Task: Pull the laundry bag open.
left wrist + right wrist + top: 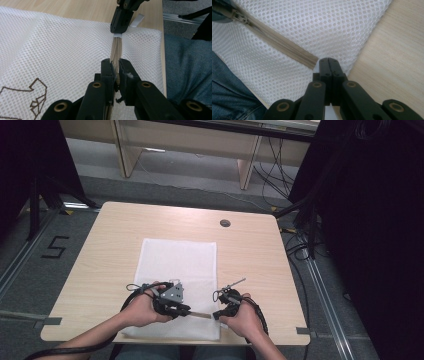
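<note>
At table's near edge lies mesh bag (179,270); my left gripper (115,68) pinches its zipper (116,50), right gripper (328,65) clamps the zipper's end, closure seemingly mostly zipped, remainder hidden.

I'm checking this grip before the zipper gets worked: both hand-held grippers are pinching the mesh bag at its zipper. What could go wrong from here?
1. The left hand-held gripper clamps the beige zipper tape between its jaws; pulling might bunch the white mesh bag instead of sliding anything.
2. The right hand-held gripper pinches only the zipper's end at the bag's corner, so that small hold may slip.
3. The bag hangs slightly over the table edge near the person's lap and could drag off.
</note>
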